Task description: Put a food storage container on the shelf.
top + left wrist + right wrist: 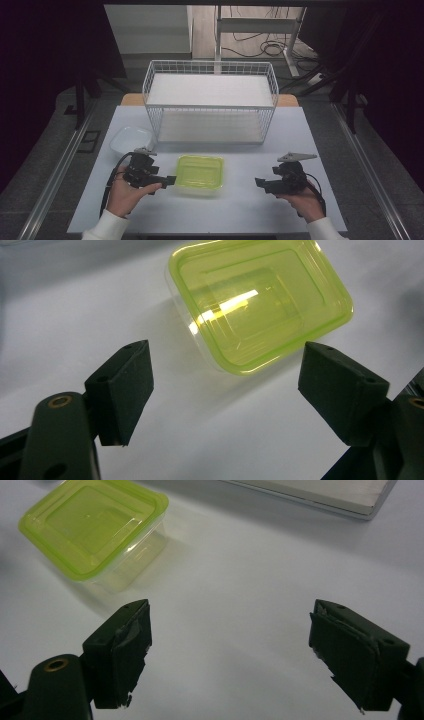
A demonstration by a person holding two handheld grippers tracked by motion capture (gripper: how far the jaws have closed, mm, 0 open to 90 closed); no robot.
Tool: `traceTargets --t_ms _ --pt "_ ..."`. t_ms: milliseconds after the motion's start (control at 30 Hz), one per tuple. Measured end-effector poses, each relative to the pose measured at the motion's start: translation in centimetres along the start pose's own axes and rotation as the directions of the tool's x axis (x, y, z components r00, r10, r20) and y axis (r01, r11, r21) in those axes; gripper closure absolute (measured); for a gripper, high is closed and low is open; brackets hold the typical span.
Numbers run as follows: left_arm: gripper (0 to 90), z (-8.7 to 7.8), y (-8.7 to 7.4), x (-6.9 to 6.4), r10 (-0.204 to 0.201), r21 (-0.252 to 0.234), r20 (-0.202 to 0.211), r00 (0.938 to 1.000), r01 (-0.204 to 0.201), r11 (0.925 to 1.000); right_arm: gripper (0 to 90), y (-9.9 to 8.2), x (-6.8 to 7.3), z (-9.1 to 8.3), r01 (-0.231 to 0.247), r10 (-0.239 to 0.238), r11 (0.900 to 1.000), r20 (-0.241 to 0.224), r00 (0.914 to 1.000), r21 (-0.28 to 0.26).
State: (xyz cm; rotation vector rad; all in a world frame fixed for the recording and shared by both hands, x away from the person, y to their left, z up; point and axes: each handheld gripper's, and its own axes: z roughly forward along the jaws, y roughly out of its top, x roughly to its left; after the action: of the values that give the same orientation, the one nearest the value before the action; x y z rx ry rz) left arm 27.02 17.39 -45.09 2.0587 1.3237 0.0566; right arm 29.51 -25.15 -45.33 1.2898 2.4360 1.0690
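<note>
Green-lidded container near the table's front edge, midway across. Left gripper just beside its left side, jaws wide, empty. Right gripper well apart, jaws wide, bare tabletop between.

Colours: lidded container near the desk's front edge has a translucent yellow-green lid over a clear base, bright glare streak on the lid in the left gripper view. Desk top is plain pale grey-white, no pattern. Wire basket toward the back edge is white, fine square grid mesh, white shelf boards inside. Bowl near the left edge is white. Left gripper and right gripper are matte black with brass-coloured pivot pins; grey three-cornered plate on top of each. Sleeves white.
</note>
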Motion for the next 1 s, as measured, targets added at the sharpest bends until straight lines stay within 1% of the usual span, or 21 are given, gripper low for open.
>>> traceTargets --t_ms 133,300,400,500,533,633,733,833,933,1000 --pt "21.4 -0.2 0.0 0.4 -0.015 -0.013 0.000 0.9999 0.015 0.9998 18.0 0.1 0.1 0.0 -0.014 0.014 0.9999 -0.008 0.9999 0.009" --pt "21.9 -0.1 0.0 1.0 -0.039 -0.017 0.000 0.9992 0.039 0.9991 19.0 0.7 0.6 0.1 -0.046 0.046 0.9989 -0.036 0.9983 0.009" --pt "23.4 0.1 0.2 1.2 -0.042 -0.019 0.000 0.9991 0.042 0.9989 20.1 1.3 1.2 0.4 -0.061 0.062 0.9981 -0.059 0.9963 0.012" --pt "24.4 0.3 0.5 1.4 -0.053 -0.021 0.003 0.9986 0.053 0.9984 21.6 1.9 1.9 0.8 -0.061 0.062 0.9979 -0.073 0.9954 0.022" --pt "24.6 0.4 0.6 1.5 -0.050 -0.016 0.004 0.9988 0.050 0.9986 21.9 2.0 2.1 1.0 -0.062 0.064 0.9978 -0.073 0.9953 0.023" --pt "25.3 0.8 0.9 1.6 -0.063 -0.017 0.007 0.9980 0.063 0.9979 23.1 2.6 2.5 1.3 -0.067 0.069 0.9973 -0.073 0.9950 0.029" --pt "26.2 1.4 1.2 1.8 -0.067 -0.007 0.015 0.9976 0.067 0.9977 24.7 3.2 2.8 1.7 -0.083 0.085 0.9960 -0.070 0.9939 0.032" --pt "27.7 1.9 1.4 1.8 -0.078 -0.001 0.023 0.9966 0.079 0.9969 26.1 3.8 3.5 2.7 -0.087 0.091 0.9952 -0.087 0.9921 0.046" --pt "29.5 2.4 1.7 1.8 -0.105 -0.002 0.032 0.9940 0.105 0.9945 27.0 4.3 4.3 3.8 -0.077 0.085 0.9942 -0.106 0.9908 0.074" --pt "31.0 2.7 1.8 1.9 -0.112 0.002 0.033 0.9931 0.112 0.9937 27.7 4.7 4.8 4.6 -0.077 0.087 0.9931 -0.118 0.9892 0.089"
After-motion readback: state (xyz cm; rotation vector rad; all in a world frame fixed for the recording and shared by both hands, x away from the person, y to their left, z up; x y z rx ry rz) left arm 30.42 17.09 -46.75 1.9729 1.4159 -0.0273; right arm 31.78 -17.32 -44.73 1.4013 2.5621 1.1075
